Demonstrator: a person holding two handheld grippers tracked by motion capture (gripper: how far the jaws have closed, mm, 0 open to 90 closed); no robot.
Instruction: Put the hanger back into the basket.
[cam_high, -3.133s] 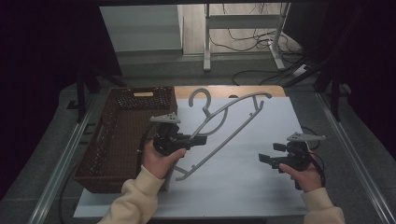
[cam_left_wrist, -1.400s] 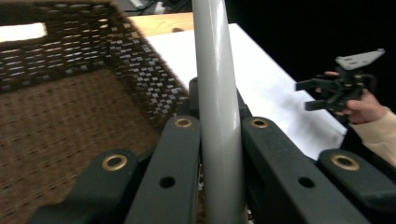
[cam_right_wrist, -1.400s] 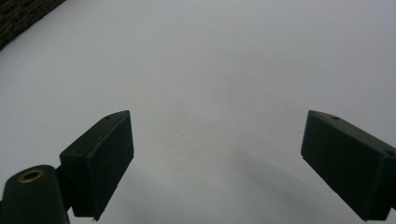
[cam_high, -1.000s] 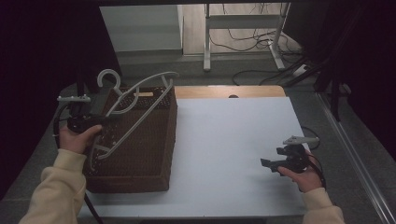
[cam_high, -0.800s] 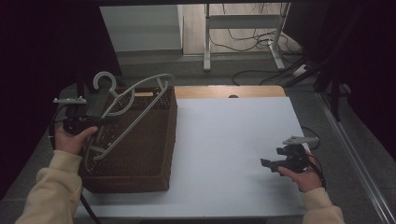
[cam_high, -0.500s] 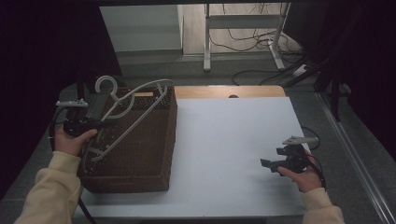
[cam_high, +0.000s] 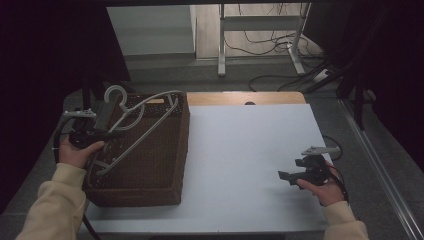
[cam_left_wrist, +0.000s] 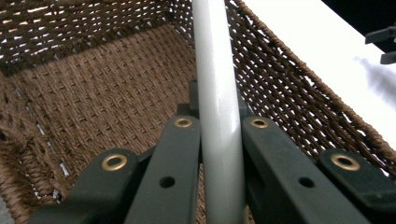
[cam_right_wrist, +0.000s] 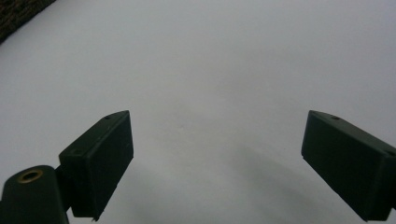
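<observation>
Two grippers are in play, and only one is loaded. Nearest the person, at about 4 o'clock on the table (cam_high: 250, 150), the right gripper (cam_high: 292, 176) rests low in the right hand (cam_high: 324, 190) with its jaws spread wide and nothing between them; the right gripper view confirms bare white surface under the gap. It lies well apart from the work. At about 9 o'clock, the left hand (cam_high: 75, 152) holds the left gripper (cam_high: 107, 134), whose jaws are clamped on one grey bar of the hanger (cam_high: 142, 125); in the left gripper view that bar (cam_left_wrist: 215, 116) runs straight up between the closed jaws, with woven floor beneath. The hanger sits over the open top of the brown basket (cam_high: 165, 175), tilted. Its long axis runs from roughly 7 o'clock, low and inside the basket, to roughly 1 o'clock near the far right rim. Its hook (cam_high: 114, 94) stands above the far left corner, pointing toward 11 o'clock. Judgement: the coming move depends on the hanger lying above the basket, so lowering and release fall to the left gripper, the nearer by far. Whether the low end touches the floor cannot be told.
</observation>
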